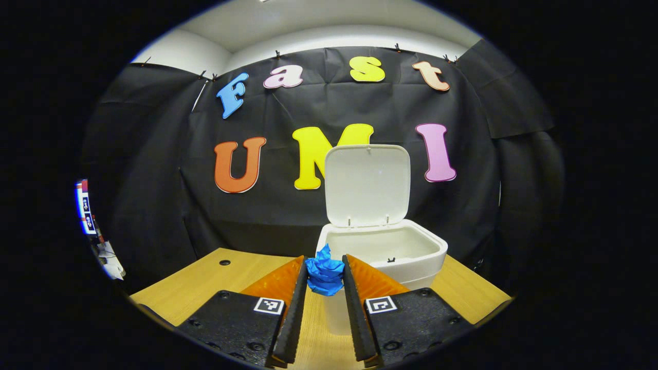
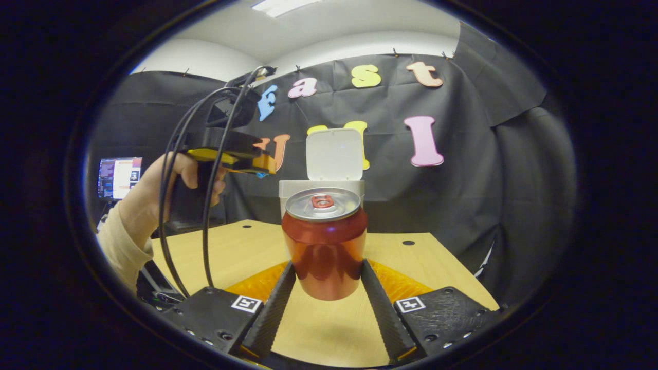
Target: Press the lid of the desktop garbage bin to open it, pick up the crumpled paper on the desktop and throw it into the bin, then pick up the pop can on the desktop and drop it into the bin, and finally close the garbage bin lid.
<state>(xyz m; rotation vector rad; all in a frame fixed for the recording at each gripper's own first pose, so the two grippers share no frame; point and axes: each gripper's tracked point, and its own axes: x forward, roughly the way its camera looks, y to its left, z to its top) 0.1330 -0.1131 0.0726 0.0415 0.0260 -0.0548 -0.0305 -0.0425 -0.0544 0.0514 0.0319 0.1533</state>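
Note:
My left gripper [image 1: 325, 262] is shut on the blue crumpled paper [image 1: 325, 276], held in the air just in front of the white bin's [image 1: 411, 257] near-left rim. The bin's lid [image 1: 367, 185] stands upright and open, and the inside looks bare. My right gripper [image 2: 327, 263] is shut on the red pop can [image 2: 325, 246], which is upright and seems lifted slightly off the wooden table [image 2: 247, 252]. In the right gripper view the left gripper [image 2: 259, 165] hangs high to the left of the bin [image 2: 288, 190] and its lid [image 2: 334, 154], held by a hand [image 2: 154, 195].
Black cables [image 2: 205, 231] loop down from the left gripper to the table's left side. A monitor [image 2: 121, 177] glows at far left beyond the table. A small hole [image 2: 407, 242] sits in the tabletop at the right. The black cloth wall stands close behind the bin.

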